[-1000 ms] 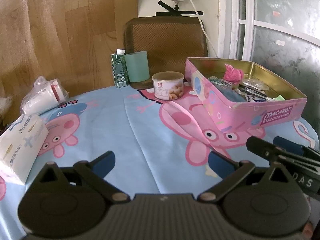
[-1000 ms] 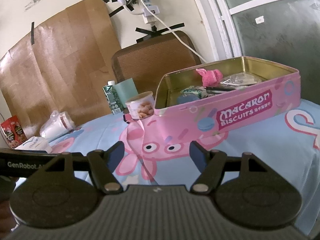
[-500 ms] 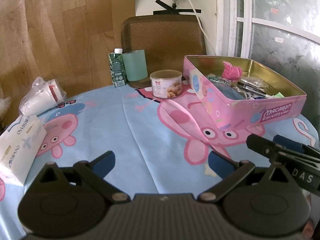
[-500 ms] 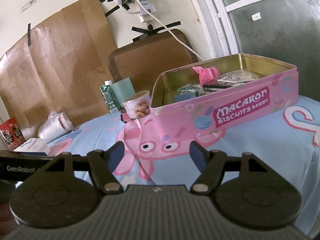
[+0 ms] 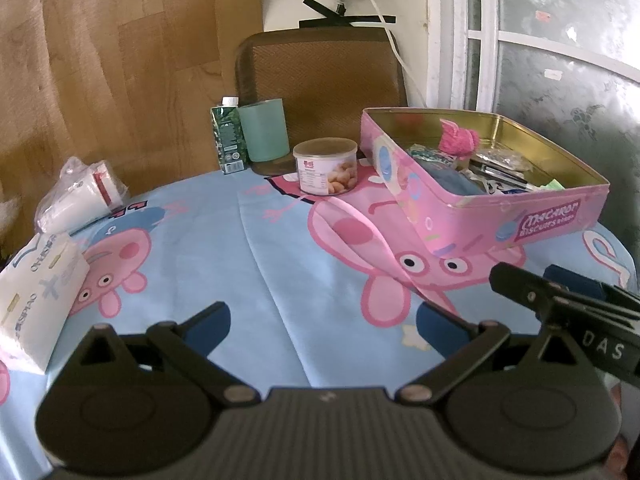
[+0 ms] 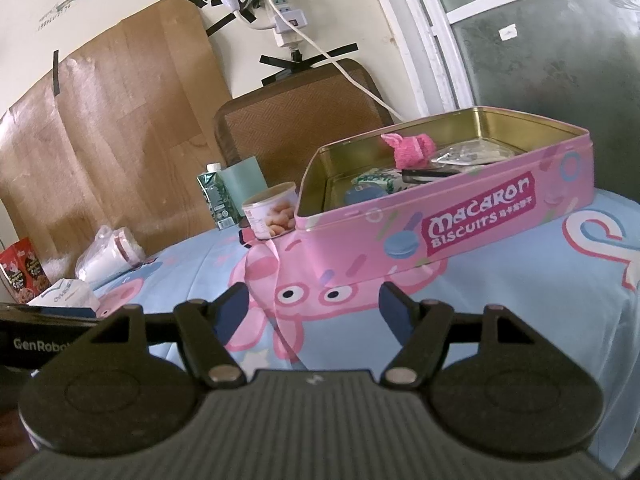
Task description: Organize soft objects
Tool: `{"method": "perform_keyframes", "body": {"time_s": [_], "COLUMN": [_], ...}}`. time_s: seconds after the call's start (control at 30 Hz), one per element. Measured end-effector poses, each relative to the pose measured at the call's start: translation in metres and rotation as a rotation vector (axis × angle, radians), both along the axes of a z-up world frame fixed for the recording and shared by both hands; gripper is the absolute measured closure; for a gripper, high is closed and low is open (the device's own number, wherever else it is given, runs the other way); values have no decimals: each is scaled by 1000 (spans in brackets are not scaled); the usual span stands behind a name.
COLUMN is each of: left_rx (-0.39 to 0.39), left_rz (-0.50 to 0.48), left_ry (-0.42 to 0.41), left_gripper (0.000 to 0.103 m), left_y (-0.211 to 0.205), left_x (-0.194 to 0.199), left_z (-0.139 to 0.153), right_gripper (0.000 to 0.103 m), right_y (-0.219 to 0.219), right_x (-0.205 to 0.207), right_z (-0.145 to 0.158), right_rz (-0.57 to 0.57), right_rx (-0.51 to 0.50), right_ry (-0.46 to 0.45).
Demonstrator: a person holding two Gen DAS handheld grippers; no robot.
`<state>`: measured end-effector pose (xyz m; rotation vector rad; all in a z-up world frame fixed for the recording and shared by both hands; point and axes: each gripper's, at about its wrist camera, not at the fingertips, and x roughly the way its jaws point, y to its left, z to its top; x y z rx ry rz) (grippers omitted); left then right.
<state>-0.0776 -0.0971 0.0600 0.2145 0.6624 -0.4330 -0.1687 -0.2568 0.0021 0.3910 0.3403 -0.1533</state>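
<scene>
Nearest: both hand-held grippers, left (image 5: 322, 322) and right (image 6: 314, 306), jaws wide, empty, low over counter (image 5: 248, 248). Further back, fluffy pink soft toy (image 6: 408, 146) already in biscuit tin (image 6: 480, 224) w/ other bits. Prob. best: come in over near wall, pinch gently.

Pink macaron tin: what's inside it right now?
Inside the pink tin: a fluffy pink soft item, a green-patterned packet, something blue, a clear bag and a dark flat item. The near wall hides the bottom layer.
</scene>
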Motion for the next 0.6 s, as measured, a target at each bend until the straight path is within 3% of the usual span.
{"method": "perform_keyframes", "body": {"time_s": [0.6], "left_rx": [5], "left_rz": [-11], "left_ry": [0], "left_gripper": [0], "left_y": [-2], "left_x": [1], "left_z": [1], "right_gripper": [29], "right_y": [0], "right_x": [-1], "right_z": [1], "right_rz": [-15], "right_rx": [4], "right_ry": [-3]}}
